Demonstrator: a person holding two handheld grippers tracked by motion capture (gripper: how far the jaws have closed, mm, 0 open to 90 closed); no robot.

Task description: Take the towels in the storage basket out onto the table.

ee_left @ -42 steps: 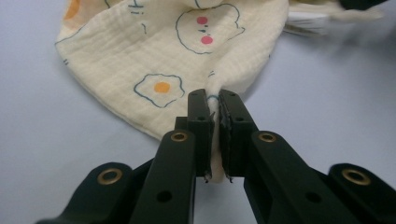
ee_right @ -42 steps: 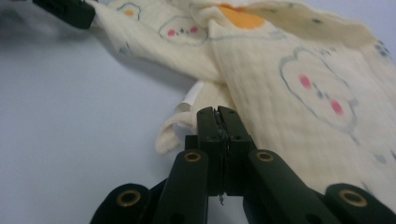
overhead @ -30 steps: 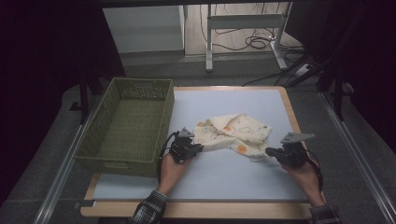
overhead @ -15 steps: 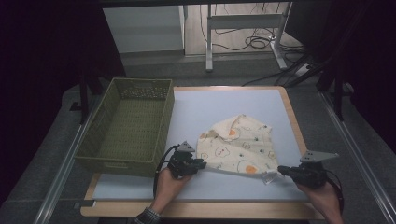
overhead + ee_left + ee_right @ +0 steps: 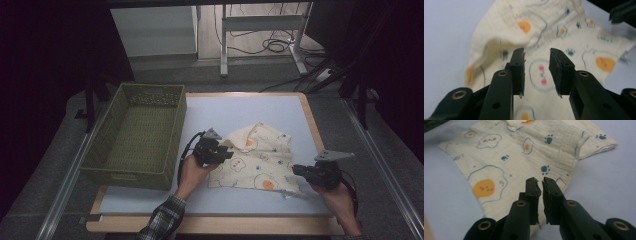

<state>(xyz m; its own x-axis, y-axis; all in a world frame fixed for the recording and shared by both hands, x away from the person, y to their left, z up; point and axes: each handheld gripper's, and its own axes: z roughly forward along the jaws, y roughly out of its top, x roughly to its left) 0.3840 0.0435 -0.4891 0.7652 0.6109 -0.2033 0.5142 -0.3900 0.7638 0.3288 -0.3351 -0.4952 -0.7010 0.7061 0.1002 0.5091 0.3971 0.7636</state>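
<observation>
The printed cloth [image 5: 260, 162] lies flat at the center right of the table [image 5: 240, 110]. The left gripper [image 5: 226, 154] has just been opening, nothing between its jaws. The right gripper [image 5: 296, 171] has its jaws slightly parted at the cloth's lower-right corner, not pinching it. The cloth looks light and soft; take it by 2 corners.

Cloth [image 5: 564, 37] cut off at top edge, near cloth [image 5: 506, 162] corner hidden behind claw [image 5: 539, 183]

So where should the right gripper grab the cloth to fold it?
Probably the near right corner of the cloth, coming in low from the person's side with the right gripper. That corner lies flat on the table just ahead of its jaws, which have just been opening with nothing between them.
</observation>
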